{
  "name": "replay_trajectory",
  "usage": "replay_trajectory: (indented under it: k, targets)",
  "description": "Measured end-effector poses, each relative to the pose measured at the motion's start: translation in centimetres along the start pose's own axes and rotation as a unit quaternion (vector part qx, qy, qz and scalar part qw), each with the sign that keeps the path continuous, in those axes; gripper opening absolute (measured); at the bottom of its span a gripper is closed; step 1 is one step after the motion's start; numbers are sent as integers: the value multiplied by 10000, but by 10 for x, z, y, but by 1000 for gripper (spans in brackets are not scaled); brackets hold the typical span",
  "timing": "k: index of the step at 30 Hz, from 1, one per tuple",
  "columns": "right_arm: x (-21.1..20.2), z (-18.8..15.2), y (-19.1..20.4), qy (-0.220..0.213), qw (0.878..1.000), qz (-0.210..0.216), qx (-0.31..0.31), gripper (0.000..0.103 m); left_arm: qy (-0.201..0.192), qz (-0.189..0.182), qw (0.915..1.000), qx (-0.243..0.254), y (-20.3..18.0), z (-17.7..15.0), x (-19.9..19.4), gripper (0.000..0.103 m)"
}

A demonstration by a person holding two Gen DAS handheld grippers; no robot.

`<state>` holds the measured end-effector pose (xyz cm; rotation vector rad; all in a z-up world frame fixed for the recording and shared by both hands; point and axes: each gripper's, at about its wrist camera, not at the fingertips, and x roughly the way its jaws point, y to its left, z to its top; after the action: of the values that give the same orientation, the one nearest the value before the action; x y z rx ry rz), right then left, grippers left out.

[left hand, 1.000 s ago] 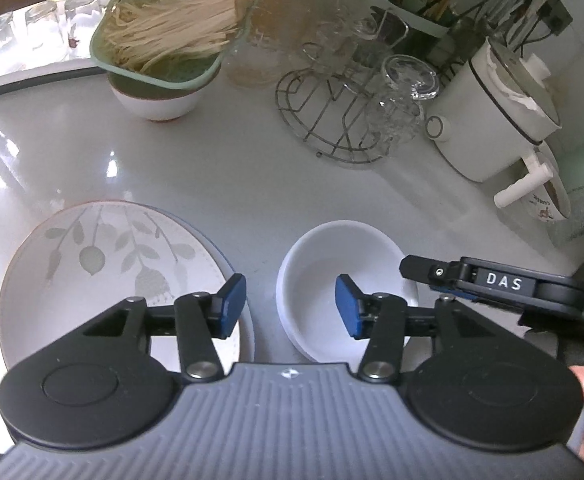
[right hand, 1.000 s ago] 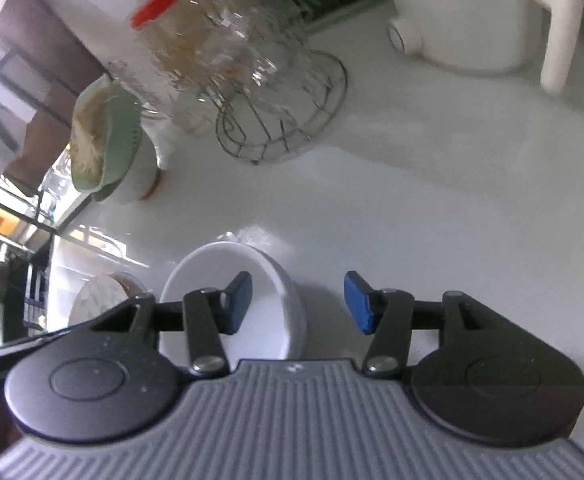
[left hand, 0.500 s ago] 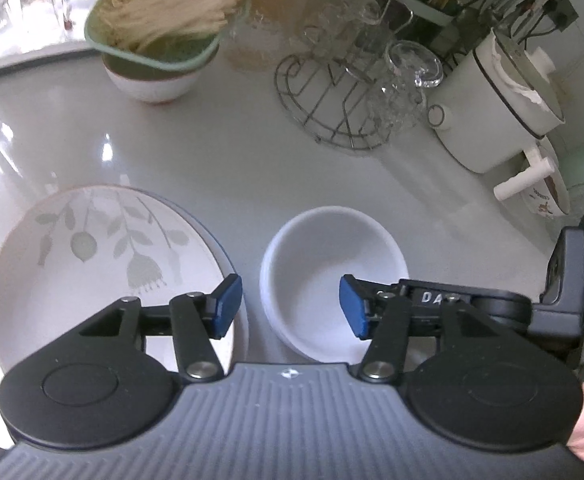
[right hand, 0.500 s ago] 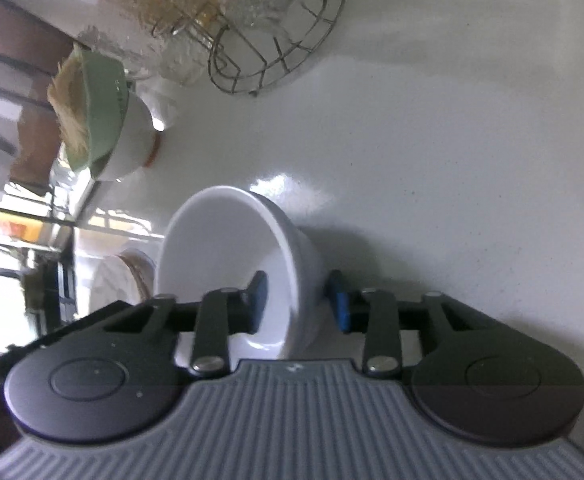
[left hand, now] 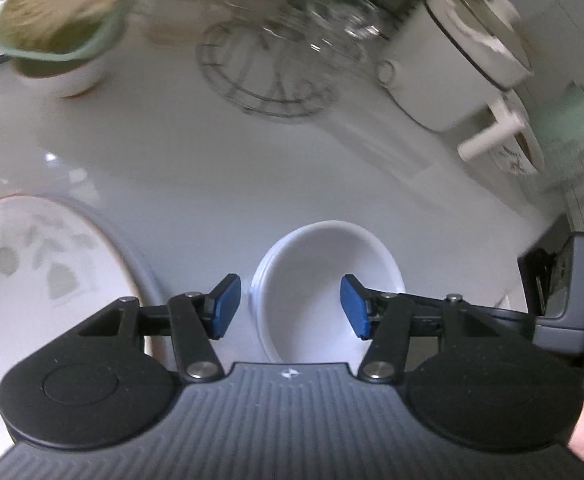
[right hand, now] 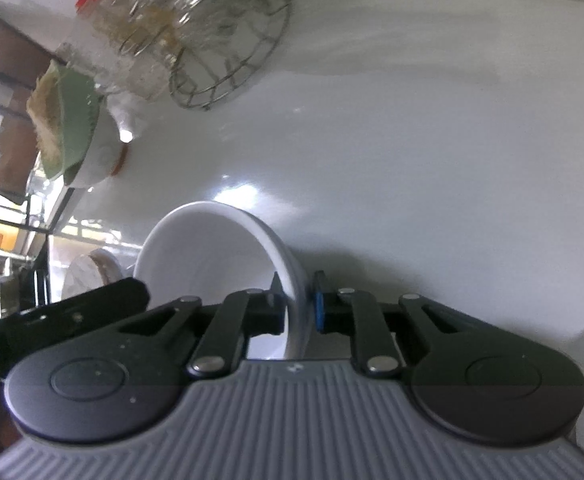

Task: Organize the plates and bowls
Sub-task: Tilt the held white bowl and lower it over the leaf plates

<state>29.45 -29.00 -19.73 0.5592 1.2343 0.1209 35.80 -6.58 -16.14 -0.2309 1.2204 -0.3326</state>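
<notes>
A plain white bowl [left hand: 311,276] sits on the white counter, below and between my left gripper's open fingers. My left gripper [left hand: 290,306] is open and empty above the bowl's left rim. A large plate with a grey leaf pattern [left hand: 32,264] lies to the left of the bowl. My right gripper [right hand: 297,310] is shut on the white bowl [right hand: 212,256], pinching its near right rim. The right gripper's body [left hand: 567,292] shows at the right edge of the left wrist view.
At the back stand a green strainer of noodles on a white bowl [left hand: 60,40], a wire rack with glasses [left hand: 276,64], a white pot [left hand: 451,76] and a white-handled pan [left hand: 503,136]. The rack [right hand: 228,56] and strainer [right hand: 68,120] also show in the right wrist view.
My right gripper has closed on the bowl's rim, from open a second ago. My left gripper has moved forward and stayed open; the view has shifted left and blurred.
</notes>
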Motion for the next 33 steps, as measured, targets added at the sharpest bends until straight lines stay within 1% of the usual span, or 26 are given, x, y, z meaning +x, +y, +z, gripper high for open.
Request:
replay_trajectory:
  k: [2, 5, 8, 11, 14, 16, 17, 18, 20, 22, 24, 28, 33]
  targets:
    - [-6, 0, -6, -62, 9999, -63, 69, 16, 79, -7, 9999, 114, -10, -1, 9, 61]
    - [-14, -1, -15, -101, 9998, -99, 142, 16, 207, -96, 9996, 161, -22, -6, 21, 61]
    - [-17, -3, -21, -113, 9996, -153, 195, 16, 316, -37, 9991, 286, -31, -9, 30, 61]
    - [-18, -5, -28, -90, 9995, -147, 280, 16, 389, 14, 9989, 271, -31, -12, 38, 61]
    - [-19, -7, -30, -104, 9995, -112, 280, 16, 444, 141, 9986, 254, -29, -14, 48, 61]
    - [-19, -7, -30, -112, 9996, -111, 245, 16, 401, 196, 9988, 180, -27, -16, 52, 59]
    - [-20, -7, -30, -118, 9996, -112, 220, 16, 436, 231, 9987, 146, -26, -16, 55, 56]
    - [-20, -7, -30, -121, 9997, -114, 190, 16, 478, 228, 9985, 100, -25, -16, 57, 52]
    - [-19, -6, -29, -116, 9997, -110, 174, 16, 509, 192, 9985, 24, -22, -17, 62, 48]
    - [-19, -6, -29, -126, 9997, -95, 179, 16, 560, 231, 9982, -30, -19, -18, 66, 43]
    - [-19, -7, -29, -132, 9997, -91, 158, 16, 572, 83, 9983, -116, -17, -18, 69, 42]
    - [-19, -7, -27, -165, 9998, -133, 33, 16, 523, 144, 9985, 112, -23, -14, 73, 41]
    - [-18, -3, -23, -159, 9995, -278, -6, 16, 548, 161, 9982, 166, -25, -10, 74, 39]
